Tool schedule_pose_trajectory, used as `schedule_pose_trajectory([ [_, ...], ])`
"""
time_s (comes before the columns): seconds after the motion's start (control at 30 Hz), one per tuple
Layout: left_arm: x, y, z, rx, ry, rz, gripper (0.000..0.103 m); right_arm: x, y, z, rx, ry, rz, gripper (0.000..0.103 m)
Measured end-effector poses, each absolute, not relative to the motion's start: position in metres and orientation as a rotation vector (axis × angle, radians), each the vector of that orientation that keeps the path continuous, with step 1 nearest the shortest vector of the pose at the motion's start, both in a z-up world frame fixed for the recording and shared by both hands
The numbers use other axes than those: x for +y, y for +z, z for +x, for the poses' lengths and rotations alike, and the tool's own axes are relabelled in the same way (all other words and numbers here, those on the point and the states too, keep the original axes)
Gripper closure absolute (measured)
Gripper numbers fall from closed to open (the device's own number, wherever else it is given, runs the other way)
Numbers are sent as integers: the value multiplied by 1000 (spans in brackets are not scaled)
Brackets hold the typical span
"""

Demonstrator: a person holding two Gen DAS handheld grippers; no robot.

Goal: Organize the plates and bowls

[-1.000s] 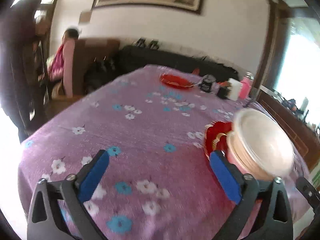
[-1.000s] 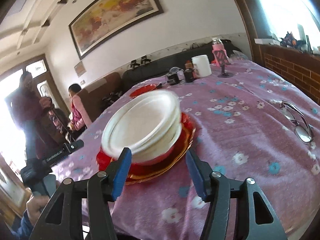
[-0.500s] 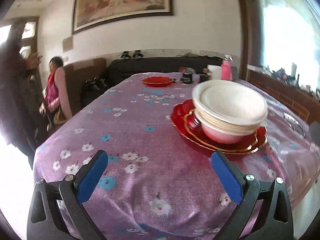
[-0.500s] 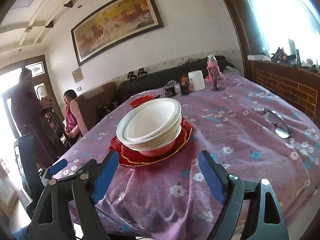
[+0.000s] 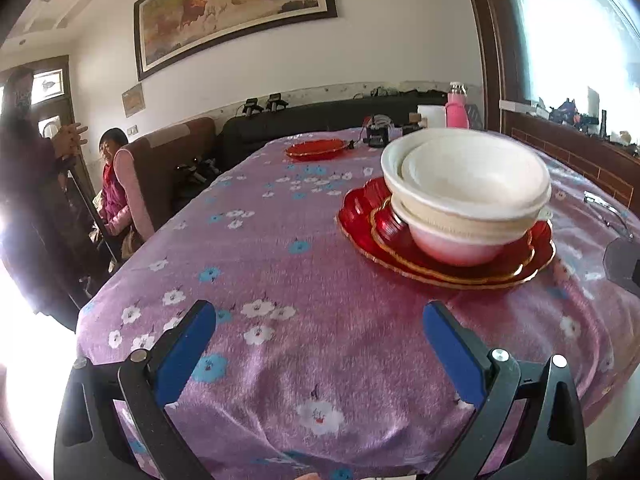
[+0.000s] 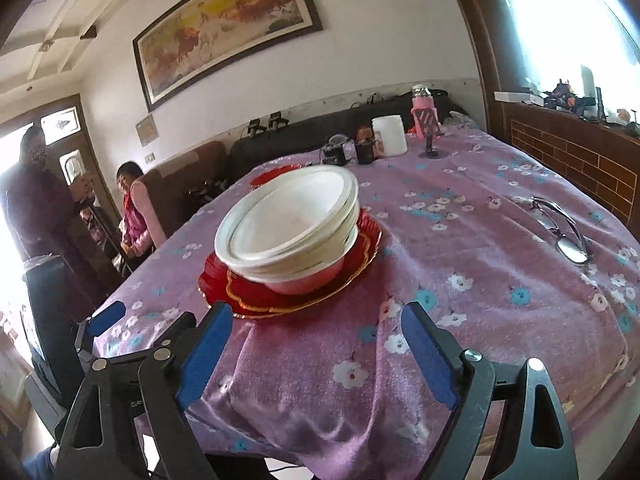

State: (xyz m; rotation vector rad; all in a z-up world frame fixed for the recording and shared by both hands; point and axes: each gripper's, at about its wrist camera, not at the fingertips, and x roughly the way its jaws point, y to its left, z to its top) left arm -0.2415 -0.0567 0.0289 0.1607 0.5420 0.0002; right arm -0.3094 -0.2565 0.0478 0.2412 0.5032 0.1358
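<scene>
Risk first: bowls sit nested in a lopsided stack, upper ones tilted w/ rims not level, so a nudge from either tool could slide them off the base bowl. Stack rests on red plates, which lie near the counter's front edge, where the cloth hangs over and wrinkles; a snag or tug on the cloth could drag plates + bowls toward the drop.

Right tool is spread wide, nothing between the pads; its jaws have just been opening, and it sits just short of the plates, aimed at them. Left tool is spread too, empty, over bare cloth w/ the stack ahead and to its right.

Contents: bowls look empty, white inside, bottom one pinkish. Plates hold only the bowl stack. Another red plate sits far back, apart, nothing on it as far as I can tell. Glasses lie on the cloth at right, well apart from the stack.
</scene>
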Motion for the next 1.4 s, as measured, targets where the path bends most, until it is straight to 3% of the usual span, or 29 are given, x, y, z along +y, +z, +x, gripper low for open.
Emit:
schedule_pose_trajectory([
  [0.53, -50, 20, -233, 603, 11, 149, 0, -242, 41, -297, 585, 116, 154, 6],
  [1.4, -56, 14, -231, 613, 35, 186, 0, -237, 36, -295, 613, 131, 140, 5],
])
